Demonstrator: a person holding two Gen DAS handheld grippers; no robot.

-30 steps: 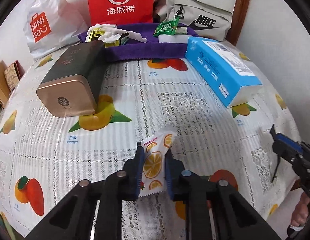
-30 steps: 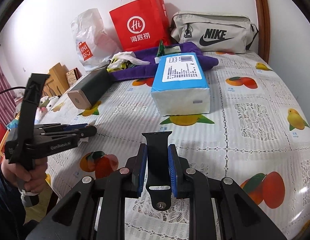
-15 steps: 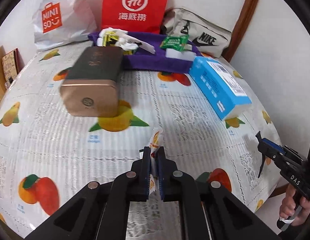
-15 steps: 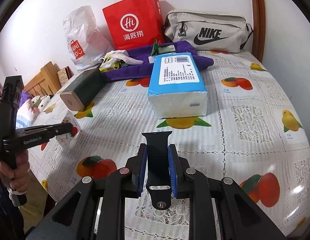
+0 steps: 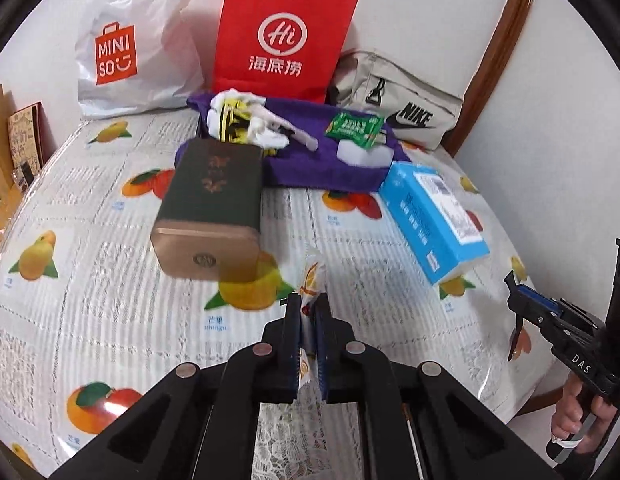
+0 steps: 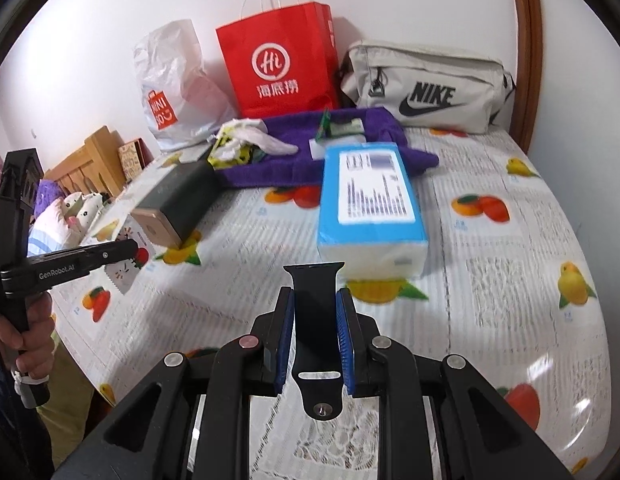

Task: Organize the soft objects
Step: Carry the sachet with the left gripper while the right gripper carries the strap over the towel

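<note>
A bench (image 5: 110, 288) under a fruit-print lace cloth stands against a white wall. At its left rear sits one white Miniso bag (image 5: 126, 52), then one red paper bag (image 5: 278, 36), then one grey Nike pouch (image 5: 406, 108) at the right. One purple towel (image 5: 330, 164) in front of them carries a few small items. One dark tea tin (image 5: 210, 208) lies left of centre; one blue tissue pack (image 5: 430, 216) lies right.

The left gripper (image 5: 308, 316) pinches one orange-print sachet (image 5: 312, 276), now turned edge-on and raised higher over the cloth than a second ago, likely heading for the towel. The right gripper (image 6: 315, 312) still clamps one black watch strap (image 6: 314, 292) above the bench.
</note>
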